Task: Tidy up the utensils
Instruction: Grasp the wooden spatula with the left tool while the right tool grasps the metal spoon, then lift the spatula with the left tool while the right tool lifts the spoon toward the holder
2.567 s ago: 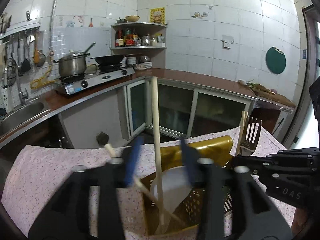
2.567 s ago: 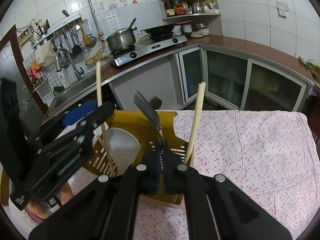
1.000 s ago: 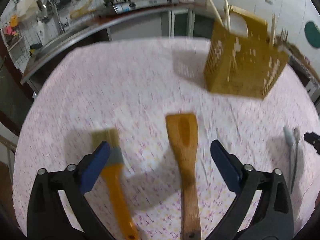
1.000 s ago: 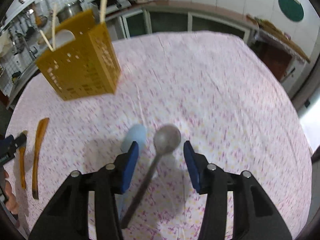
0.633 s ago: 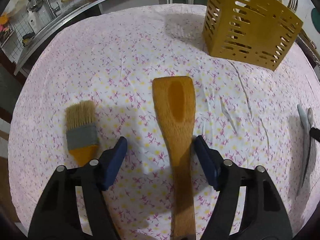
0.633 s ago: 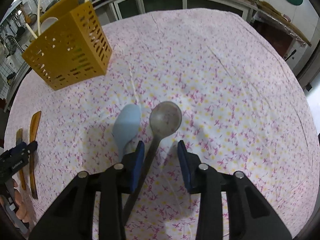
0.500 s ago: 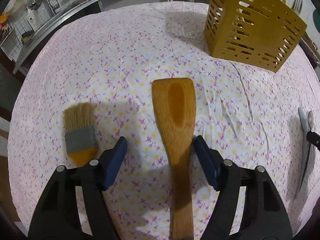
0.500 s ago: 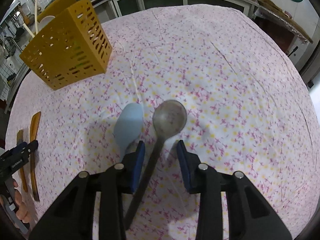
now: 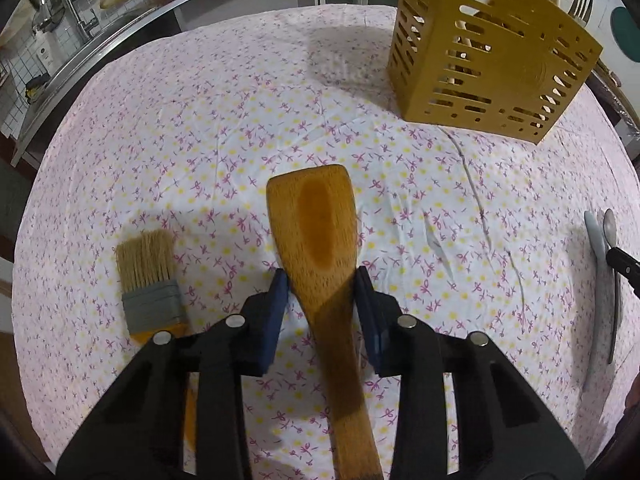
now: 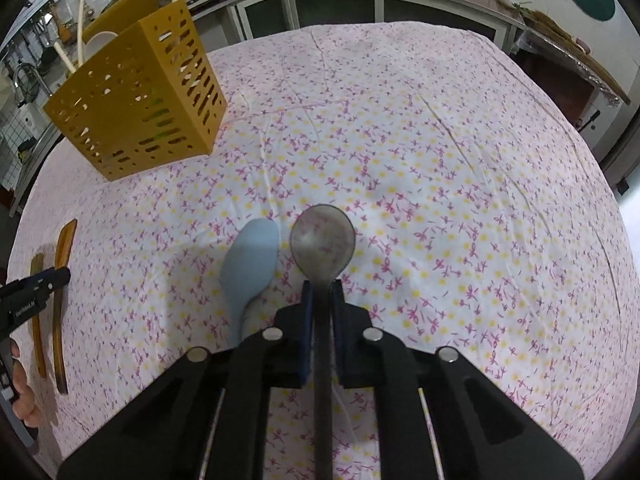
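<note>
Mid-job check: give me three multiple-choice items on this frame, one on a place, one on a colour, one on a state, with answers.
1. Beside the wooden spatula on the cloth lies:
A. a whisk
B. a pastry brush
C. a knife

2. The utensil holder is:
A. yellow
B. white
C. green

3. Between the right gripper fingers is:
A. nothing
B. the blue spoon
C. the metal spoon

Answers: B, brush lies left of the spatula; A, yellow slotted walls; C, its handle runs between the closing fingers.

Wooden spatula (image 9: 316, 236) (glossy), dull metal spoon (image 10: 322, 240), cloth tablecloth (image 10: 440, 160)
</note>
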Motion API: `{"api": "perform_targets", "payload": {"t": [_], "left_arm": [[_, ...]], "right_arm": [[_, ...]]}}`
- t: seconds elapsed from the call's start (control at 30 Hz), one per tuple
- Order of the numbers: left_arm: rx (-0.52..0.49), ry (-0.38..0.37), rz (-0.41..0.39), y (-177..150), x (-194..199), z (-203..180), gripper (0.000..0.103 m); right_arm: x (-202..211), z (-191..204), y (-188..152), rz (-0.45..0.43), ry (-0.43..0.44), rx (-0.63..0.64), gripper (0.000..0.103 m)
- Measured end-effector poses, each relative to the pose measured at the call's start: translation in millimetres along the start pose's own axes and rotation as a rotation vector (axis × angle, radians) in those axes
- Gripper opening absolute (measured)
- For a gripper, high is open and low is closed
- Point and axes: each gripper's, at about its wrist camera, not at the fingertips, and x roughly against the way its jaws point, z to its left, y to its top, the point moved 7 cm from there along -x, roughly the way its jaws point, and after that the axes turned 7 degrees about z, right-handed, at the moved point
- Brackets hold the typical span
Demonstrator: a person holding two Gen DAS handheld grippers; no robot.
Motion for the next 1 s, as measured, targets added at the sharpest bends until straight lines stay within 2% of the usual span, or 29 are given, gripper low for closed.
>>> {"api": "perform_targets", "payload": {"t": [0.23, 0.33, 0.53, 0.77, 0.87, 0.9, 0.93, 1.0], "left_arm": [[0.02, -0.061, 0.007, 1, 4, 8, 0.032], [0.029, -0.087, -0.018, 2, 14, 11, 0.032], [0.018, -0.107, -0.149, 3, 58, 1, 0.032], [-0.051, -0.12, -0.351, 7, 117, -19, 0.032], [-0.083, -0.129, -0.411, 9, 128, -28, 0.032], [-0.089, -0.128, -0.423, 9, 129, -28, 0.028], [-0.099, -0.138, -0.428, 7, 130, -30, 0.001], [-0.107, -0.157, -0.417, 6, 126, -35, 0.0]], "right_arm": [[13, 2, 4, -0.035, 0.035, 0.02, 0.009], [23, 5, 7, -0.067, 0.049, 0.032, 0.009], [47, 16, 14, -0.146, 0.078, 0.049, 0.009], [66, 30, 22, -0.232, 0.117, 0.072, 0.009], [71, 37, 27, -0.273, 0.133, 0.087, 0.009], [72, 39, 27, -0.278, 0.135, 0.09, 0.009], [72, 39, 28, -0.279, 0.137, 0.092, 0.009], [72, 42, 30, -0.283, 0.139, 0.097, 0.009]]}}
